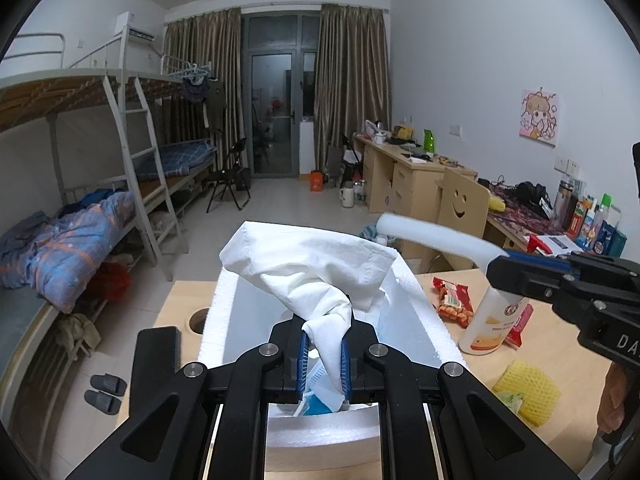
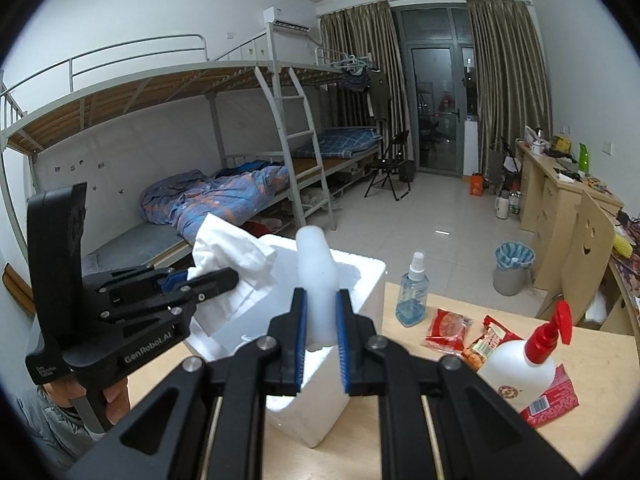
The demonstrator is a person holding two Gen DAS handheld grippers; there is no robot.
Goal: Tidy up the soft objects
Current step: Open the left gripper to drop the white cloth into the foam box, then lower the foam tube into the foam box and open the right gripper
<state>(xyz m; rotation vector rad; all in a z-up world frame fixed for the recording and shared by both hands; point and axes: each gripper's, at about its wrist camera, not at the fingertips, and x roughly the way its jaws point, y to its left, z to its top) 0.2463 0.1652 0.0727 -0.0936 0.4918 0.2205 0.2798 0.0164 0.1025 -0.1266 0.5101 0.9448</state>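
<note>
Above the white foam box [image 2: 352, 280], the left gripper [image 1: 325, 354] pinches a white tissue [image 1: 316, 264] while the right gripper [image 2: 321, 320] clamps a white foam tube [image 2: 318, 276].

A dormitory room is showing here: metal bunk beds [image 2: 224, 128] with rumpled bedding are lining one wall, cluttered wooden desks [image 1: 416, 164] are facing them, and brown curtains [image 2: 500, 80] are framing a balcony door
</note>
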